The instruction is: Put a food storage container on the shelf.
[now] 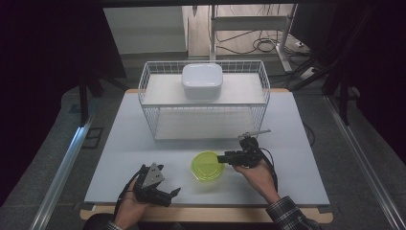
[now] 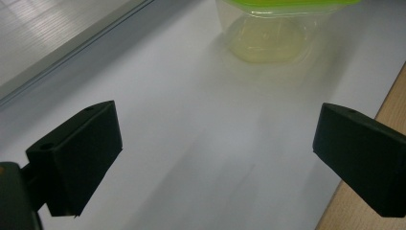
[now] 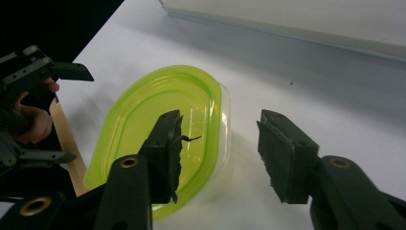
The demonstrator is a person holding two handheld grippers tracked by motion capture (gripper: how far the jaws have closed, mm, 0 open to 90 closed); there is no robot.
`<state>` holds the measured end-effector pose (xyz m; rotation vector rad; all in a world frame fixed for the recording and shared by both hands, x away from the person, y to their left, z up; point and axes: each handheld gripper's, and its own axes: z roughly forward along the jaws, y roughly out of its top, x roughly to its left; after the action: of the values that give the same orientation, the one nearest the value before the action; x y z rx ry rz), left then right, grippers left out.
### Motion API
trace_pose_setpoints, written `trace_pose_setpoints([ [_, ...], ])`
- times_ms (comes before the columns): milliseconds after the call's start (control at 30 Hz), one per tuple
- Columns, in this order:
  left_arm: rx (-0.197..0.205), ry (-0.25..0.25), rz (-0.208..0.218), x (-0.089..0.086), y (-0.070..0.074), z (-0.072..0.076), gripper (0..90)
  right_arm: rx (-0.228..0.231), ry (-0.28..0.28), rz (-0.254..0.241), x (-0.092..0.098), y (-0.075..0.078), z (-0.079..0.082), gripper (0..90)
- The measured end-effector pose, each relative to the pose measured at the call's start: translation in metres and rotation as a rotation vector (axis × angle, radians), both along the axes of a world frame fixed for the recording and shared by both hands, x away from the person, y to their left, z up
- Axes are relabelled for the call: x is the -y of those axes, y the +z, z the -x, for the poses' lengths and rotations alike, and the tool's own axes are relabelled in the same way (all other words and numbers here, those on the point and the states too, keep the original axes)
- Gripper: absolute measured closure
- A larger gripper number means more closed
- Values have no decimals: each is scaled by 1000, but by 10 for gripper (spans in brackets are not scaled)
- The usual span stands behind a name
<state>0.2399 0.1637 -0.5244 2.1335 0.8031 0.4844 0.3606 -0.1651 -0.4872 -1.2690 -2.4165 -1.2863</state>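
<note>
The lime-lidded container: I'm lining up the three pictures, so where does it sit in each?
High view: lime-lidded container low centre on the white table, beside the right gripper.
Left gripper view: top edge, right of centre.
Right gripper view: left of centre, one jaw over its lid.
Shared landmark: the wire rack's shelf.

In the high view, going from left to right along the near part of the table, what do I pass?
Left gripper → green-lidded clear container → right gripper, whose jaws reach the container's right rim, one over the lid and one outside the wall.
</note>
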Motion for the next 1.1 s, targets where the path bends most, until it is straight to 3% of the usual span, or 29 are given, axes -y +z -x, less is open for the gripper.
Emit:
trace_pose_setpoints([
  [167,2,-1,-1,0,0,0,25,-46,-5,-21,-4,-5,-6,596],
  [333,2,-4,-6,1,0,0,25,-121,-6,-85,-5,-12,-14,667],
  [467,1,-4,-6,0,0,0,25,-160,-6,-108,-6,-13,-18,718],
  [500,1,-4,-5,1,0,1,25,-172,-12,-109,-6,-13,-18,769],
  [767,2,-7,-6,1,0,1,25,-194,-11,-119,-3,-14,-19,804],
  [867,4,-6,-5,1,0,1,25,-217,-13,-154,-2,-14,-18,811],
  [1100,6,-4,-5,1,1,1,25,-197,-19,-164,0,-7,-15,814],
])
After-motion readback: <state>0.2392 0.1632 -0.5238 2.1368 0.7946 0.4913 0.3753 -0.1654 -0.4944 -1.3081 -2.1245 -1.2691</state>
